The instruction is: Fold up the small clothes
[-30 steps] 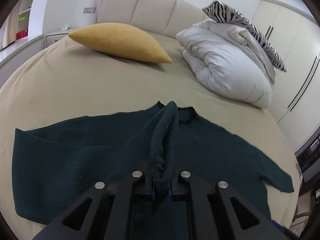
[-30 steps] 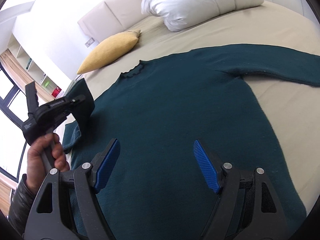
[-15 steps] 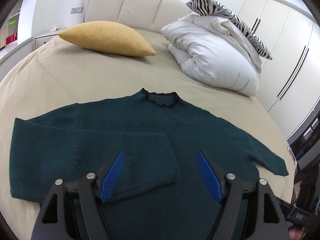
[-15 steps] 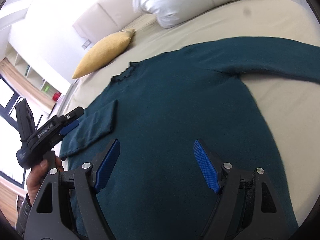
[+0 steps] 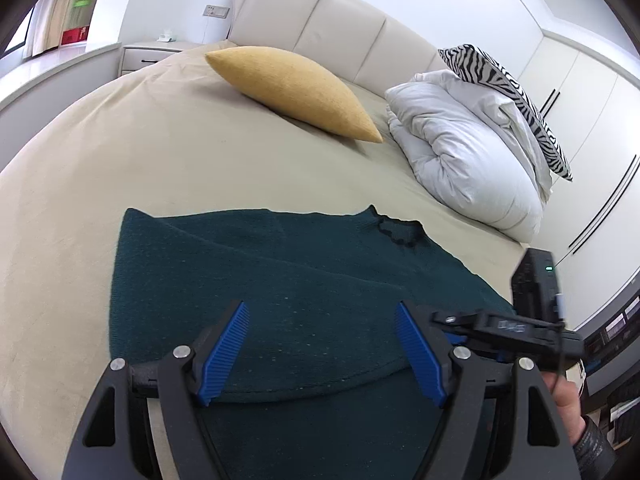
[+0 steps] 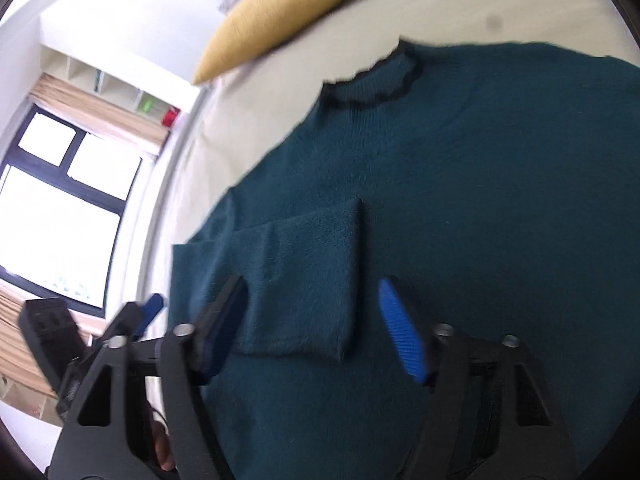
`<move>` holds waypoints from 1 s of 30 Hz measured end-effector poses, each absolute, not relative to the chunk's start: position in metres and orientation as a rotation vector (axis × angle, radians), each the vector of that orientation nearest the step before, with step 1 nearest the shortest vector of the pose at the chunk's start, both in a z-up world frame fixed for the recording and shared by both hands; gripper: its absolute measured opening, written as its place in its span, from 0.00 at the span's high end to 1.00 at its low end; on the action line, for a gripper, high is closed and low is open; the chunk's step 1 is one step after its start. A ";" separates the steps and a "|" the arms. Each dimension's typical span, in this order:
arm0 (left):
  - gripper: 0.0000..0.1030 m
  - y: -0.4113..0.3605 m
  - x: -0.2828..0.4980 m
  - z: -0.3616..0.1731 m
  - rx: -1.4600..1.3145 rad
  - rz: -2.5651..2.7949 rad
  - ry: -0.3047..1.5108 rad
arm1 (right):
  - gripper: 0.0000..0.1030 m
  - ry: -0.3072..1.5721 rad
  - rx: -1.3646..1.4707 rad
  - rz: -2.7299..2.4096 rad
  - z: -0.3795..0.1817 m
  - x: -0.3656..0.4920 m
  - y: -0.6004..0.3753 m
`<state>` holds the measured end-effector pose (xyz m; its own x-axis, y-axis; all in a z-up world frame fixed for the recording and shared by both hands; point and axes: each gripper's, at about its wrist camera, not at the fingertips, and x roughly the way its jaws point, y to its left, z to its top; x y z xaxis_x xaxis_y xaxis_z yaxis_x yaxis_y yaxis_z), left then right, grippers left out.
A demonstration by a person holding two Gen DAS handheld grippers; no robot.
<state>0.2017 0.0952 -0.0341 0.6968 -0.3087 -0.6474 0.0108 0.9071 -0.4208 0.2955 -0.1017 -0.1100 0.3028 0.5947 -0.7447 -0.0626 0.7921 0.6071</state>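
Bed (image 5: 120,152): sweater (image 5: 304,272) crosswise, collar headboard-ward

Left tongs (image 5: 322,354) gaping; right tongs (image 6: 316,330) narrowing, empty.

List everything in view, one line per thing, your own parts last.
sweater: one, dark teal, flat on the bed, one sleeve folded across its body
bed: one, beige sheet, cream padded headboard
pillow: one, mustard yellow, near the headboard
duvet: one, white, bundled beside the pillow
zebra cushion: one, black and white, on the duvet
nightstand: one, white, beside the bed
wardrobe: white doors, behind the duvet
window: dark frame
left gripper: black, blue pads, open over the sweater
right gripper: black, blue pads, just closing, open around the folded sleeve
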 end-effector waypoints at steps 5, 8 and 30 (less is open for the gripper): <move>0.25 0.115 0.203 -0.039 -0.446 -0.161 0.782 | 0.80 1.183 0.391 0.486 -0.108 0.301 -0.079; 0.25 0.126 0.204 -0.039 -0.477 -0.144 0.771 | 0.93 1.167 0.349 0.473 -0.103 0.301 -0.076; 0.33 0.148 0.261 -0.062 -0.425 -0.058 0.863 | 0.94 1.059 0.363 0.254 -0.084 0.280 -0.211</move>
